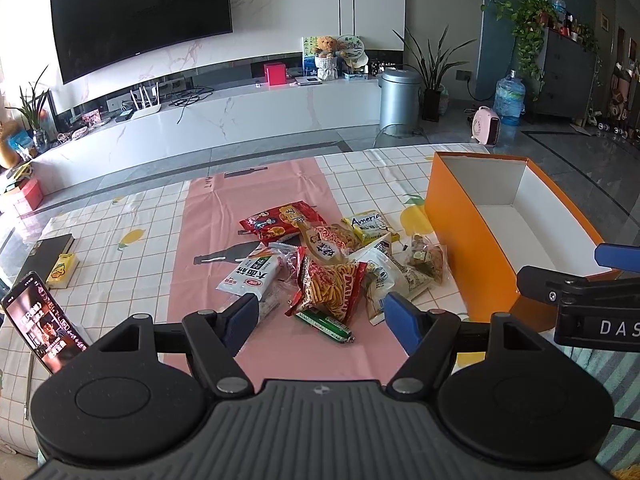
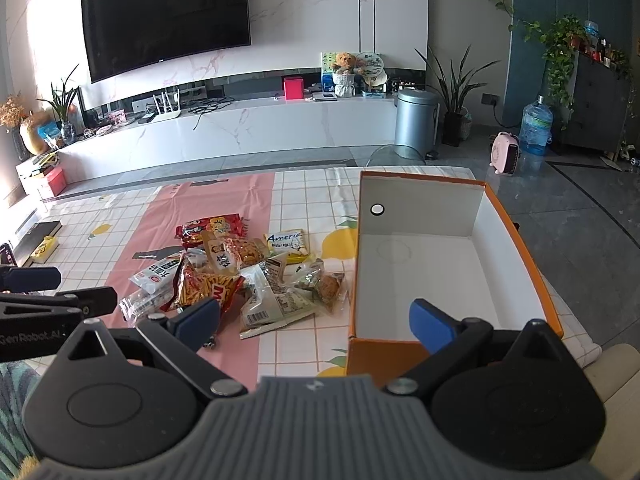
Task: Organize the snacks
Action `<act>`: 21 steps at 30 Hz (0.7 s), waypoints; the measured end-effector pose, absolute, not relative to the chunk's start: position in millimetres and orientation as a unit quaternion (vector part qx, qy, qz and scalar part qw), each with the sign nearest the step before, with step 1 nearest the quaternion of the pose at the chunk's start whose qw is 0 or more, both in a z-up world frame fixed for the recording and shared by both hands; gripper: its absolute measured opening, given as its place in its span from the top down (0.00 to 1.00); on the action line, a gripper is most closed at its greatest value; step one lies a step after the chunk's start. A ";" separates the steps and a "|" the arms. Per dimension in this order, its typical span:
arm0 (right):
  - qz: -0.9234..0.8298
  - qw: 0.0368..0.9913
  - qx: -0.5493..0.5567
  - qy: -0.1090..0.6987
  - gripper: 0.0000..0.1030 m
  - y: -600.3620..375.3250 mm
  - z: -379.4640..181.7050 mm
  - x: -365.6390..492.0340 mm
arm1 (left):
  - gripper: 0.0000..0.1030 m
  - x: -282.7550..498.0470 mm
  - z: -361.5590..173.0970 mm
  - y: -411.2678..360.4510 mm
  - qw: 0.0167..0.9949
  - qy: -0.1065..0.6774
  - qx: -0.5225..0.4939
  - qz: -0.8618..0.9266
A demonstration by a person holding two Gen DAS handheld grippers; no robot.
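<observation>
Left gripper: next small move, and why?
Probably ease the left gripper forward and down onto the green sausage stick. Its jaws are open and hold nothing, the stick is the nearest snack in the pile, and the orange box looks empty.

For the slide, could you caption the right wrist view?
Open right hand-held gripper between snack pile and empty orange box.

My snack packets (image 1: 328,264) lie heaped mid-table (a green sausage (image 1: 323,321) nearest me); the orange box (image 1: 472,240) stands open toward the right edge.
</observation>
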State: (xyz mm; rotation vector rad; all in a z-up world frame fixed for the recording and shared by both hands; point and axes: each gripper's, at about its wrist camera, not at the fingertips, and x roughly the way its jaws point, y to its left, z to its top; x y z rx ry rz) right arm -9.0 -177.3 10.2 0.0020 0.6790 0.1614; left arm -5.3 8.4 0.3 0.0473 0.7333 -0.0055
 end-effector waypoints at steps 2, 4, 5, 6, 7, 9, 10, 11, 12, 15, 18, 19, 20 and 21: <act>0.079 0.940 0.001 0.332 0.05 -177.5 10.1 -9.0 | 0.18 -5.0 0.3 8.8 0.933 0.359 0.021 -0.001; 0.079 0.940 0.001 0.332 0.05 -177.6 10.2 -8.9 | 0.18 -5.3 0.8 9.1 0.933 0.359 0.020 -0.001; 0.079 0.940 0.001 0.332 0.05 -177.6 10.2 -8.9 | 0.18 -5.3 0.8 9.1 0.933 0.359 0.020 -0.001; 0.078 0.940 0.001 0.332 0.05 -177.7 10.2 -9.0 | 0.18 -5.3 0.8 9.1 0.933 0.359 0.020 -0.001; 0.078 0.940 0.001 0.332 0.05 -177.6 10.5 -9.2 | 0.18 -5.2 0.8 9.1 0.933 0.359 0.020 -0.001; 0.076 0.940 0.001 0.332 0.05 -177.6 10.5 -9.6 | 0.18 -5.2 0.9 9.0 0.933 0.359 0.020 -0.001; 0.075 0.940 0.001 0.332 0.05 -177.3 10.6 -9.9 | 0.18 -5.2 0.9 9.1 0.933 0.359 0.020 -0.002; 0.074 0.940 0.001 0.332 0.05 -177.2 11.0 -10.2 | 0.18 -5.7 1.2 9.0 0.933 0.359 0.020 -0.002; 0.074 0.940 0.001 0.332 0.05 -177.2 11.1 -10.5 | 0.18 -5.6 1.2 8.9 0.933 0.359 0.020 -0.002; 0.073 0.941 0.001 0.331 0.04 -176.5 11.8 -11.6 | 0.18 -5.9 1.8 8.5 0.933 0.360 0.020 -0.001; 0.073 0.941 0.001 0.332 0.04 -176.5 11.5 -12.0 | 0.18 -5.6 1.9 8.5 0.933 0.360 0.020 -0.002; 0.073 0.940 0.002 0.332 0.04 -176.5 11.7 -12.2 | 0.18 -5.6 2.0 8.5 0.933 0.360 0.020 -0.002; 0.072 0.940 0.002 0.332 0.04 -176.5 11.7 -12.4 | 0.18 -5.6 1.9 8.6 0.933 0.360 0.020 -0.002; 0.072 0.940 0.002 0.333 0.04 -176.6 11.6 -12.2 | 0.18 -5.6 2.0 8.6 0.933 0.360 0.020 -0.001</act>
